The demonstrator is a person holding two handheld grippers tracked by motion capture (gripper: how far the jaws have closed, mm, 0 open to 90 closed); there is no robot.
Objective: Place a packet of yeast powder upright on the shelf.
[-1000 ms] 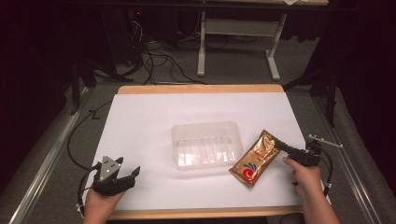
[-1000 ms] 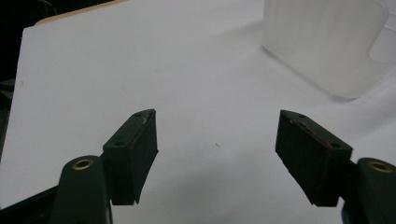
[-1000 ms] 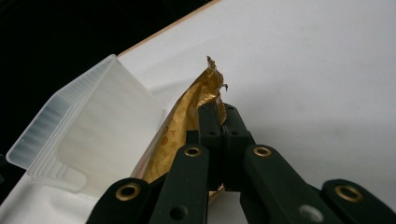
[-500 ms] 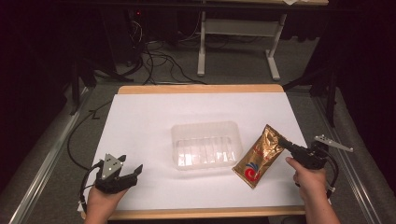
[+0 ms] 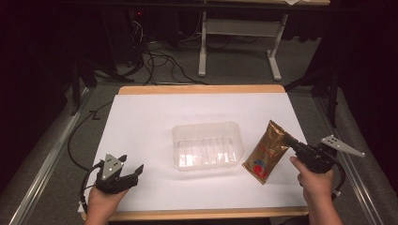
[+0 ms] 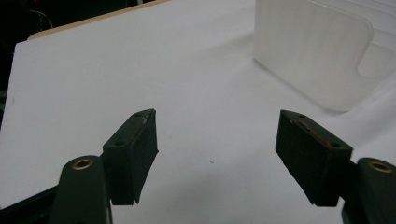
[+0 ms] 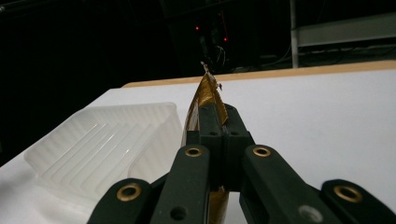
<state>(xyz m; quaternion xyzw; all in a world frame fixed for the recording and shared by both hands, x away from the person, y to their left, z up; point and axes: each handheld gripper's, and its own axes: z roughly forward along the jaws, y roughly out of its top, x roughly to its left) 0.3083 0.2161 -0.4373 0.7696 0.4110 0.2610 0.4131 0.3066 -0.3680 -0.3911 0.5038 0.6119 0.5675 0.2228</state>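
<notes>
Right hand-held gripper [image 5: 292,143] clamped on the gold pouch [image 5: 266,152]; pouch edge now pulled toward you.

Compared with a second ago, your right hand has drawn back toward the near right of the bench [image 5: 155,117], and the pouch has slid with it while keeping to the right of the clear tray [image 5: 206,145]. The right gripper view shows the jaws closed flat on the pouch's thin edge [image 7: 205,100], the tray [image 7: 100,140] to its left. Your left hand-held gripper [image 5: 123,174] rests at the near left, jaws spread wide, holding nothing. Judgement: the grasp is secured; lifting the pouch over the tray wall looks like the next step.
</notes>
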